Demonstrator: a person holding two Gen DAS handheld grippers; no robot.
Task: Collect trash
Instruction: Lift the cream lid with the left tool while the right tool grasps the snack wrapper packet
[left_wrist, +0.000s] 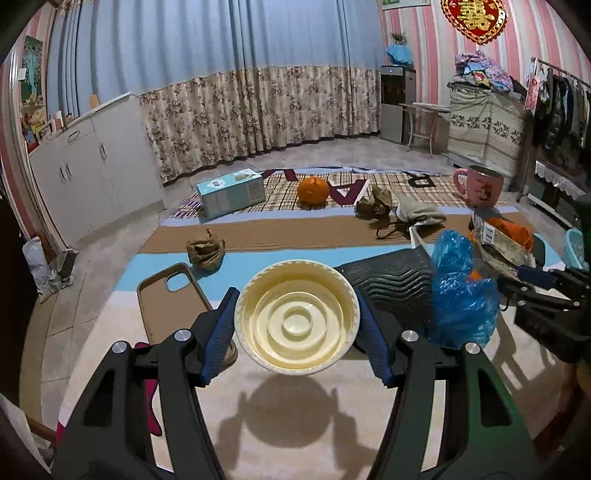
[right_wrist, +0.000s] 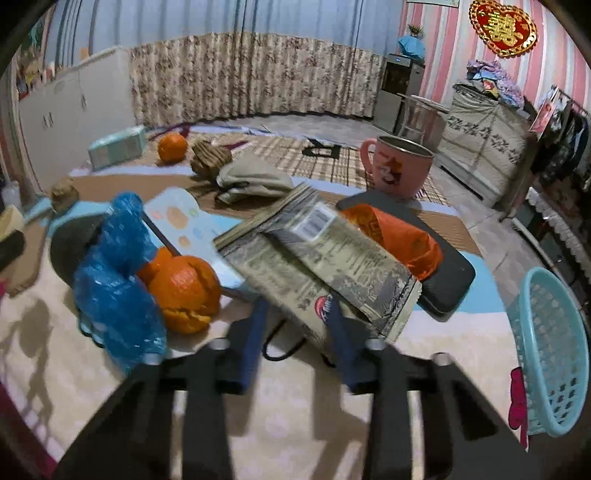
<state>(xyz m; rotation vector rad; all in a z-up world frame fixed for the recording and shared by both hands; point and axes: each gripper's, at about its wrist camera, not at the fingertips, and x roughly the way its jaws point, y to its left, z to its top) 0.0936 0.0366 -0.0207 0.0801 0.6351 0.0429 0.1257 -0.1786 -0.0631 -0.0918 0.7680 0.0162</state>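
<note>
Left wrist view first: the left gripper (left_wrist: 297, 314) has its blue pads clamped on opposite sides of a cream plastic lid (left_wrist: 297, 315), which hangs clear above the pale mat (left_wrist: 295, 424) and throws its shadow just beneath. That lid looks light and stiff, with stepped rings and a thin rim; squeezing across the rim as it is now seems right, though I'd judge a hard squeeze could flex it and let it pop out.

Off to that claw's right lies a crumpled blue plastic bag (left_wrist: 461, 295), soft and nearly weightless by the look of it. It would want pinching at a bunched fold.

From the right wrist view, the right gripper (right_wrist: 297, 325) stands narrow, its two blue fingers close either side of the near end of a printed foil wrapper (right_wrist: 321, 266). The picture is smeared here, so I cannot tell whether the pads actually press it. The wrapper looks thin, slick and crackly. A grip on the flat sealed end should hold better than on the puffed middle.

Just left of that claw sits a peeled orange (right_wrist: 183, 291) beside the blue bag. It is squashy and probably sticky.

Well to the claw's right stands a turquoise basket (right_wrist: 550, 354), likely where the rubbish goes.
</note>
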